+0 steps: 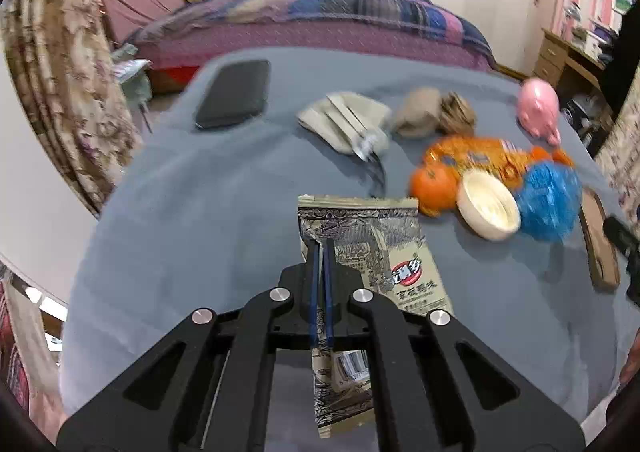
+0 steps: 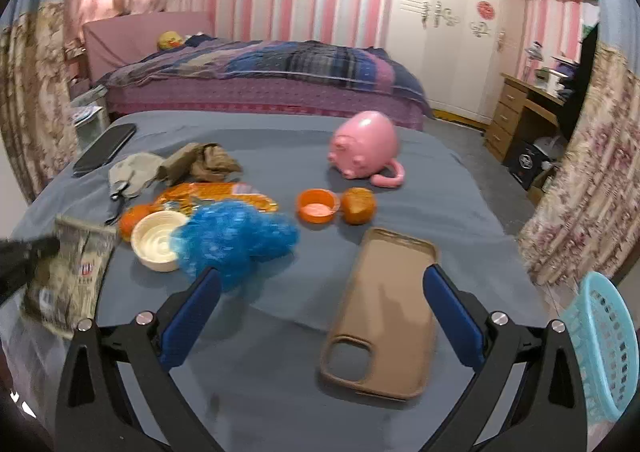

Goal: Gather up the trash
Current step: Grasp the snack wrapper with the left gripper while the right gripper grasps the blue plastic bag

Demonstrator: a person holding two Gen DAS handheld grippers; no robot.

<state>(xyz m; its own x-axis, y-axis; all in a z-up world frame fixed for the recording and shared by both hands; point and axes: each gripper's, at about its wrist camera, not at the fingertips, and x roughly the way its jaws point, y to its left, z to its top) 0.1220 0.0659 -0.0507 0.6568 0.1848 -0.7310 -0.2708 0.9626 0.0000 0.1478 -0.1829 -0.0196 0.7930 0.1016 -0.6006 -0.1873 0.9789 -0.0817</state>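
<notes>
Looking along our left gripper (image 1: 321, 248), we see its blue pads pressed together on a beige printed snack wrapper (image 1: 372, 248), which stands pinched between them at the near edge of the grey-blue tablecloth (image 1: 200, 211). From the right wrist view the same wrapper appears at the near left, with that gripper's dark tip on it. Our right gripper (image 2: 320, 292) hangs with its jaws wide apart and nothing between the pads; a tan phone case (image 2: 384, 312) lies on the cloth just inside the right finger. A turquoise plastic basket (image 2: 604, 348) stands at the near right, off the table edge. Farther in, a cream bowl (image 2: 158, 242) touches a crumpled blue plastic bag (image 2: 236, 242), with a tangerine (image 2: 130, 221) and an orange snack packet (image 2: 216, 193) behind them. Right of these sit an orange cup (image 2: 318, 205) and a second tangerine (image 2: 360, 205). A pink pig-shaped mug (image 2: 364, 143) lies far right; folded beige cloths (image 2: 176, 167) and a dark phone (image 2: 106, 149) lie far left.
</notes>
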